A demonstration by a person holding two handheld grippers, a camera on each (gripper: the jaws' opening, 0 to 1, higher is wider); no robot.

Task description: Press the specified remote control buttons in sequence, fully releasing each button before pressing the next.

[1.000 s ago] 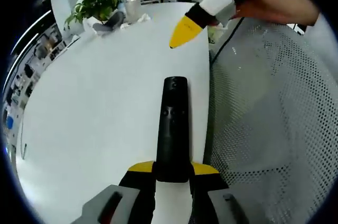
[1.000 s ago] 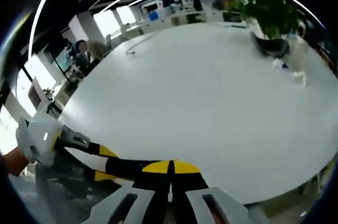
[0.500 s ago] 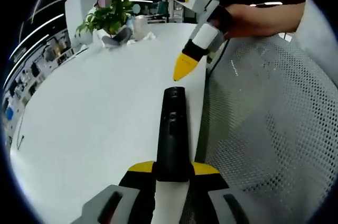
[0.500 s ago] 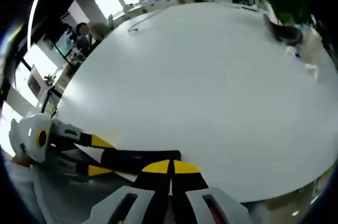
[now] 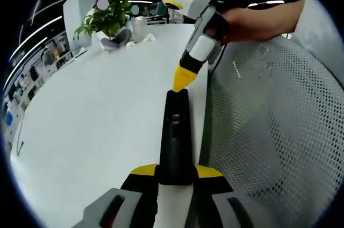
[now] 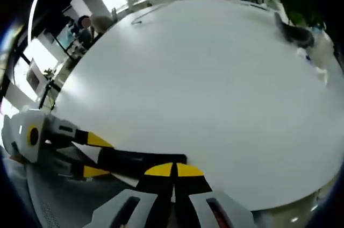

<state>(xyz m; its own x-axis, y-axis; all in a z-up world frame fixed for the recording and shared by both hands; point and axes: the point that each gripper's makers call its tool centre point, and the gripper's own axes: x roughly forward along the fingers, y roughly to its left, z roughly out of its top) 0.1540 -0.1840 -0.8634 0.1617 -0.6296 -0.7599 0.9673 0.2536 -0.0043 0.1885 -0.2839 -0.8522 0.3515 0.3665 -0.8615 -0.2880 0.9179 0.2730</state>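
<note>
Black remote (image 5: 174, 136) clamped at its near end between yellow tips of left gripper (image 5: 175, 171), long axis straight away from camera, far end toward plant (image 5: 106, 15) side of white table (image 5: 97, 109). Sits right along table's edge; white mesh chair (image 5: 269, 131) just beyond that edge, so little room on that side, wide bare tabletop on the other. Right gripper (image 5: 181, 78) comes down from above, hand (image 5: 252, 21) on it, yellow jaws closed to one point, tip at remote's far end; contact can't be confirmed. In right gripper view: right gripper (image 6: 173, 170) tips pressed together, over remote (image 6: 142, 159), left gripper (image 6: 91, 155) grasping it from the left. No legible writing or brand on remote.
</note>
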